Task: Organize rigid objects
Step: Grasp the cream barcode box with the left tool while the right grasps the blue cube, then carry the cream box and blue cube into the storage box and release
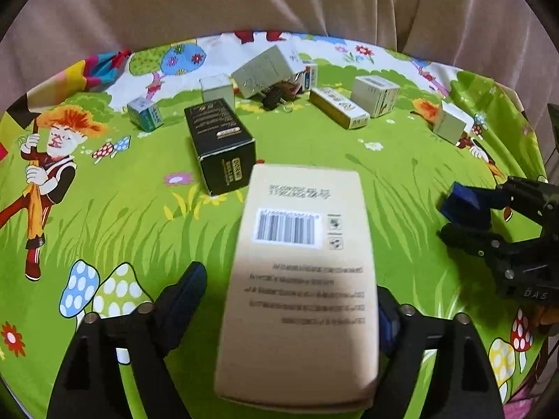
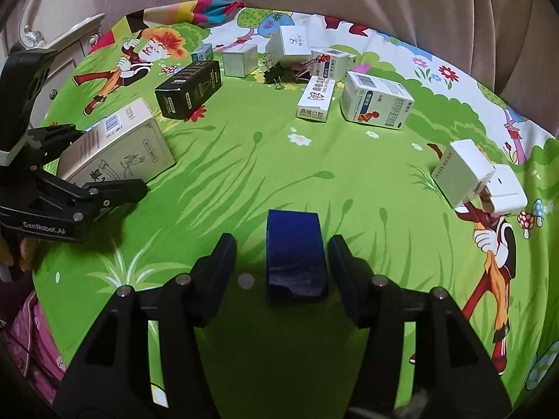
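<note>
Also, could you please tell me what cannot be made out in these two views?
- Left wrist view: beige box blurred, print unreadable; it hides one left claw pad, so grip unclear.
- Both views: binder clips partly hidden under a white box, count unclear.

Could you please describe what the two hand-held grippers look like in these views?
Both are black scissor-like clamps with silver rivets and dark blue finger pads. The left hand-held gripper carries white "GenRobot.AI" lettering; the right hand-held gripper shows "DA5". Pink patterned fabric appears beneath the left one.
</note>
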Demonstrator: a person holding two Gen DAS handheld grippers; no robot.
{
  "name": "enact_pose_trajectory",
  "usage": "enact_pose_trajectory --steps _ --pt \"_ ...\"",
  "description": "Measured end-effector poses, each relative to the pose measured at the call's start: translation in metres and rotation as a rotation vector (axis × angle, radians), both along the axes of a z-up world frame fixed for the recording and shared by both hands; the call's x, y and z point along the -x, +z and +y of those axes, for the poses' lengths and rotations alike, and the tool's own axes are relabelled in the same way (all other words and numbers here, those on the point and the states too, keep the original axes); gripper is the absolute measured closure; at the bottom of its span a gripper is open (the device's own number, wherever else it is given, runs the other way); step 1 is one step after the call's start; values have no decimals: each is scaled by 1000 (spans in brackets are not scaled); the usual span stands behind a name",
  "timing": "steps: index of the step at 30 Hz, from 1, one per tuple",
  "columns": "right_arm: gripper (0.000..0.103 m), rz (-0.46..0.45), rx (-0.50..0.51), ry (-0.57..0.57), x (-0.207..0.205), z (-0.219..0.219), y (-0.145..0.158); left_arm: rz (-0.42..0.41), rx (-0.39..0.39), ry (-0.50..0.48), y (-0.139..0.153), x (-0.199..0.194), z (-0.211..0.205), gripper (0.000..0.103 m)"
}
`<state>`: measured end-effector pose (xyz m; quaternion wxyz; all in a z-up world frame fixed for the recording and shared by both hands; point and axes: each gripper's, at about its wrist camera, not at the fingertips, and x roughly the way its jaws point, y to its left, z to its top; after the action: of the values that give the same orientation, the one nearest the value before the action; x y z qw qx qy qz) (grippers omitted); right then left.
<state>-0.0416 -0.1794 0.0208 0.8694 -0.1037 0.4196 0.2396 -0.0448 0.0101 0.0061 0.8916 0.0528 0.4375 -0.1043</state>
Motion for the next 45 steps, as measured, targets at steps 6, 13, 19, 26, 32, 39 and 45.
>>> enact_pose_trajectory --steps 6,13,19,26,32,39,45 --pt "72 -50 6 -50 20 5 6 -16 44 13 5 26 -18 52" --pt "72 -257 -121 -184 71 -6 51 -221 72 87 59 70 -20 52" --pt "72 -800 -244 -284 162 -27 154 -722 52 157 161 145 -18 51" --pt "72 -1090 -229 -278 226 -17 212 -914 62 200 201 193 -13 51" --pt "72 -1145 -219 -234 241 2 227 -923 54 217 211 211 0 51" --pt "72 -1081 -249 -173 240 14 222 -848 43 237 195 223 17 51" --pt "72 -1010 -282 -78 240 33 217 -776 29 290 174 235 43 51"
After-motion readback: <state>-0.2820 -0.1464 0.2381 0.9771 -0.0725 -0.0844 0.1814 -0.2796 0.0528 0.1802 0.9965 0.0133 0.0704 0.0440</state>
